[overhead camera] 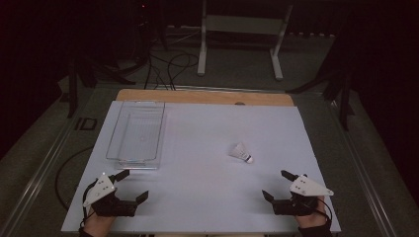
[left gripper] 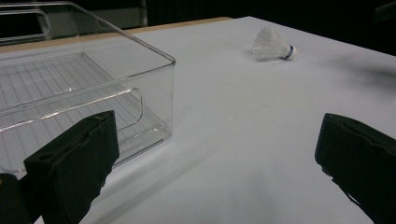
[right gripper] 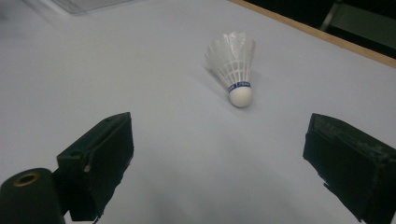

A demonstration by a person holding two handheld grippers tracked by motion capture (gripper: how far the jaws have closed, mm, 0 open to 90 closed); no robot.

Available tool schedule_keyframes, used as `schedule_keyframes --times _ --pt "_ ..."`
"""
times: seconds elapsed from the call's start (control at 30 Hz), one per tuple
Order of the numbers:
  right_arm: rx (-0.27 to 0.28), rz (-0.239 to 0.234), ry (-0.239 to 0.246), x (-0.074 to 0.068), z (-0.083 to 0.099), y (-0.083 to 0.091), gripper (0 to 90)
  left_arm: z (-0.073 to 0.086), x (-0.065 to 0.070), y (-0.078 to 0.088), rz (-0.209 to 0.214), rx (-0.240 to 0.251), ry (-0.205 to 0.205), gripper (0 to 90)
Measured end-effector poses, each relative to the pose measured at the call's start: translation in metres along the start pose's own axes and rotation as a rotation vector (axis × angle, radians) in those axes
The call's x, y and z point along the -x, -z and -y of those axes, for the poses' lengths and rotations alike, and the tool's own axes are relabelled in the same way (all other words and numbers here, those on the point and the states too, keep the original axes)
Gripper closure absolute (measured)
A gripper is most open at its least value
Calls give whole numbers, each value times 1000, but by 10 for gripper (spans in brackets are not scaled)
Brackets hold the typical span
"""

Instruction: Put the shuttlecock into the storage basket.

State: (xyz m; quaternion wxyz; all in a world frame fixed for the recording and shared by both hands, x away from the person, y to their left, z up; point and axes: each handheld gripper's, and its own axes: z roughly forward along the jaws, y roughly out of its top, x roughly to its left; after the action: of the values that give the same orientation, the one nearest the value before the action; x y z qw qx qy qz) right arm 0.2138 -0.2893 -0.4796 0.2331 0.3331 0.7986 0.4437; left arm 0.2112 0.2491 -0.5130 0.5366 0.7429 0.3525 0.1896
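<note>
A white shuttlecock (overhead camera: pixel 241 152) with a blue band lies on its side on the white table top (overhead camera: pixel 207 197), right of centre. In the right gripper view the shuttlecock (right gripper: pixel 235 70) rests a short way ahead of the jaws, cork end toward me. My right gripper (overhead camera: pixel 277 185) stands open near the front right edge, empty. A clear plastic bin (overhead camera: pixel 137 132) sits empty at the left. My left gripper (overhead camera: pixel 132 184) is open just in front of the bin (left gripper: pixel 70 88), holding nothing. The shuttlecock (left gripper: pixel 272 46) lies far off to the right in the left gripper view.
A wooden strip (overhead camera: pixel 205 96) edges the table's far side. Beyond it stand a white metal frame (overhead camera: pixel 242 29) and loose cables (overhead camera: pixel 168 64) on the floor. Dark stands flank both sides.
</note>
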Motion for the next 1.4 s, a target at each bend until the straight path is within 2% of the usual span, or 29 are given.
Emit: schedule_keyframes --times 0.23,0.47,0.77,0.9,1.17,1.4 --pt "-17 4 5 5 -17 8 81 0 0 -1 2 -1 0 5" --pt "8 11 -14 15 -29 14 81 0 0 -1 5 -1 0 5" --pt "-1 22 2 21 -44 13 81 -1 0 -1 2 -1 -4 5" --pt "-3 11 -1 22 -50 12 81 0 1 -2 4 -1 -1 5" --pt "-22 34 38 25 -62 8 81 -1 1 -1 2 0 -12 5" --pt "-37 26 61 28 -71 5 81 -1 2 -1 1 -4 -15 5"
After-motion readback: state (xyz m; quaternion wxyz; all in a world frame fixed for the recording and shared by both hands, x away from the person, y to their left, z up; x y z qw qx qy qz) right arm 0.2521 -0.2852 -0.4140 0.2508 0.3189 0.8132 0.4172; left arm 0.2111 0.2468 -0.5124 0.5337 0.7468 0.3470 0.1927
